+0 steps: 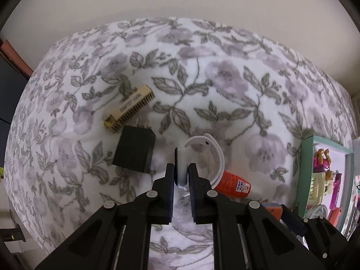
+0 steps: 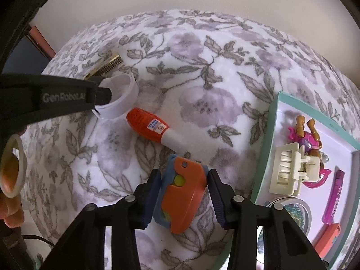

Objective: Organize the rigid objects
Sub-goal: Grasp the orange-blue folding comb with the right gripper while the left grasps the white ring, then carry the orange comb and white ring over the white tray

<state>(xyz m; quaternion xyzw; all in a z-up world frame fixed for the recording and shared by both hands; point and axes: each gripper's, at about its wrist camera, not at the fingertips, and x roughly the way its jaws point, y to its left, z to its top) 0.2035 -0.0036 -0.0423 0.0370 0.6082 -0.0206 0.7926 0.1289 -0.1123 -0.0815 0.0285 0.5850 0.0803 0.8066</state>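
Black fingers of the right gripper (image 2: 183,193) clamp an orange and blue toy (image 2: 182,193) just left of the teal box (image 2: 273,110). Left gripper (image 1: 181,175) pinches a white ring (image 1: 202,155). Both are mid-pickup; next, likely carry them into the box.

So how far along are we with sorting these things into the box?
Partly done. The teal box already holds a cream hair clip, a pink toy and other small items. In hand: the left gripper clamps the white band; the right gripper brackets the orange-and-blue toy. Left on the blanket: glue bottle, black adapter, beige connector.
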